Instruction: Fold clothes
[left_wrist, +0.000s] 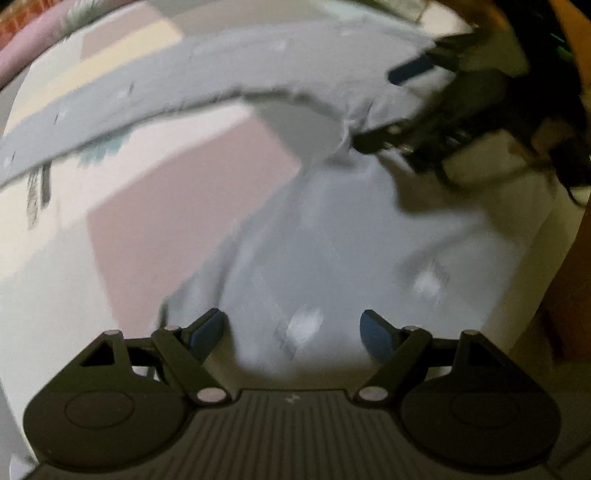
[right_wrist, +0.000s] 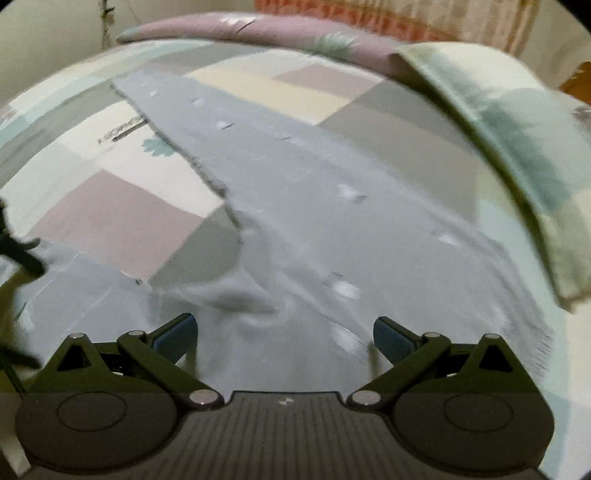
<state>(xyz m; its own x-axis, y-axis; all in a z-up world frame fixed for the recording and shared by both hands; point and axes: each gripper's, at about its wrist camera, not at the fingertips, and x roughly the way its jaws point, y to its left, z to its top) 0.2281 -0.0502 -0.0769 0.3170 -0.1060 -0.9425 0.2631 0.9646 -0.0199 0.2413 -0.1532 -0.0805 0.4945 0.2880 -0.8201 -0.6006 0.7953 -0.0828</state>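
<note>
A grey garment (left_wrist: 325, 251) with small white marks, seemingly trousers, lies spread on the patchwork bed sheet (left_wrist: 192, 192). One leg (right_wrist: 207, 122) runs to the far left and the other (right_wrist: 74, 291) runs off to the near left. My left gripper (left_wrist: 291, 332) is open just above the grey cloth, with nothing between its fingers. Low over the fabric near the fork of the legs, my right gripper (right_wrist: 284, 332) also stands open. In the left wrist view the right gripper (left_wrist: 384, 107) shows at the upper right. Both views are blurred.
A pale green folded quilt (right_wrist: 509, 155) lies along the right side of the bed. A pink pillow (right_wrist: 295, 33) sits at the far end. The left gripper (right_wrist: 18, 254) shows partly at the left edge of the right wrist view.
</note>
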